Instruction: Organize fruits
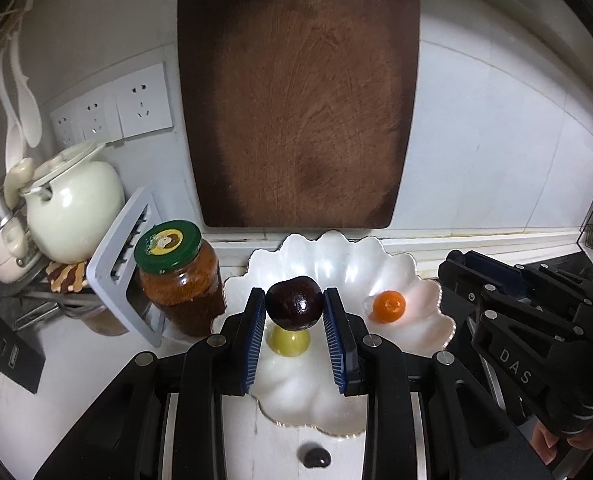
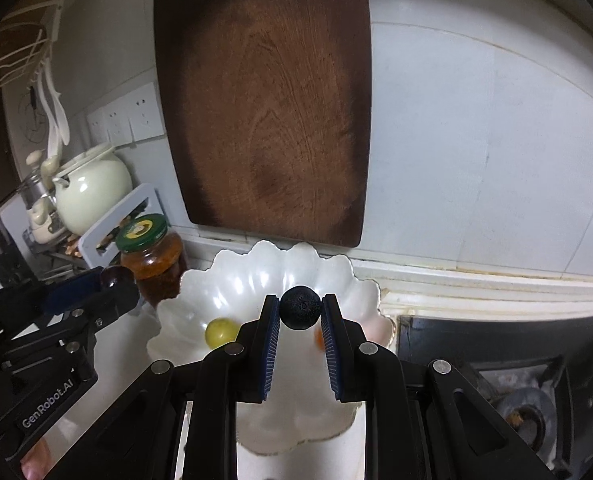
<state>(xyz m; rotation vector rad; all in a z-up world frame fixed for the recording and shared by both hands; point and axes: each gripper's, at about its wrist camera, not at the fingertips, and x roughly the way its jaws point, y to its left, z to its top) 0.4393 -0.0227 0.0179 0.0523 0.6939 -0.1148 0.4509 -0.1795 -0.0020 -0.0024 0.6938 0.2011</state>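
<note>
Left hand-held gripper [image 1: 294,304]: clamped on a dark red plum [image 1: 294,302], above the white scalloped dish [image 1: 332,264]. Below it in the dish, a yellow-green fruit [image 1: 288,342]; to its right, an orange fruit [image 1: 389,306]. Right hand-held gripper [image 2: 299,307]: closed on a rough black round fruit [image 2: 299,307], over the same dish. Left of the dish, a green-lidded jar [image 1: 178,280]; behind, against the wall, a wooden cutting board [image 1: 296,100]. Near the left hand-held gripper, on the worktop [image 1: 280,448], a dark fruit [image 1: 316,457].
</note>
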